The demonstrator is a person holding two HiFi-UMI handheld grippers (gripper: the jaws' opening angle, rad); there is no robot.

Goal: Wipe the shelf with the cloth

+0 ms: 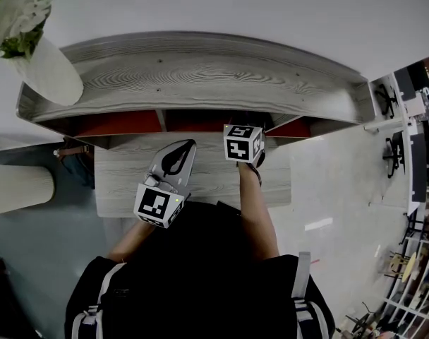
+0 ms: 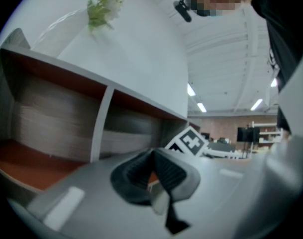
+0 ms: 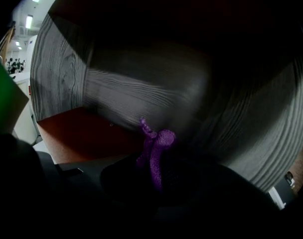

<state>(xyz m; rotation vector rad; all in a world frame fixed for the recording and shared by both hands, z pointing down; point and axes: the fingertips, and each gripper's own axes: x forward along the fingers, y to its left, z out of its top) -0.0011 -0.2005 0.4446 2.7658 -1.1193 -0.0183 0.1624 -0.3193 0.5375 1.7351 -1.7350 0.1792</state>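
**Right gripper inside the middle compartment of the grey wood-grain shelf unit.** Its jaws are closed on a small purple nubbly cloth, which stands up from between them as a narrow bunched tuft. Only that tuft shows, so how much cloth lies behind the pads cannot be told. The tuft sits near the grey grained back wall and above the red-brown compartment floor. The compartment is too dim to tell whether the cloth touches either surface.

**Handling.** Judge the cloth as light, soft and limp. It will fold and drag rather than push, and a pinched tuft offers little wiping face. You hold it at a gathered fold, which looks secure. A hold nearer one edge would likely leave more fabric free to lie flat on the shelf. Hard rubbing against the wood grain may pull it out of the jaws, so use moderate pressure.

**Pose.** In the head view your right forearm reaches straight forward. The square-patterned marker cube is at the shelf's front edge, and the jaws are out of sight beneath the top board. Your left gripper hangs back over the lower grey board, angled toward the shelf. Its jaws are pressed together with nothing between them, and it takes no part in the wipe.
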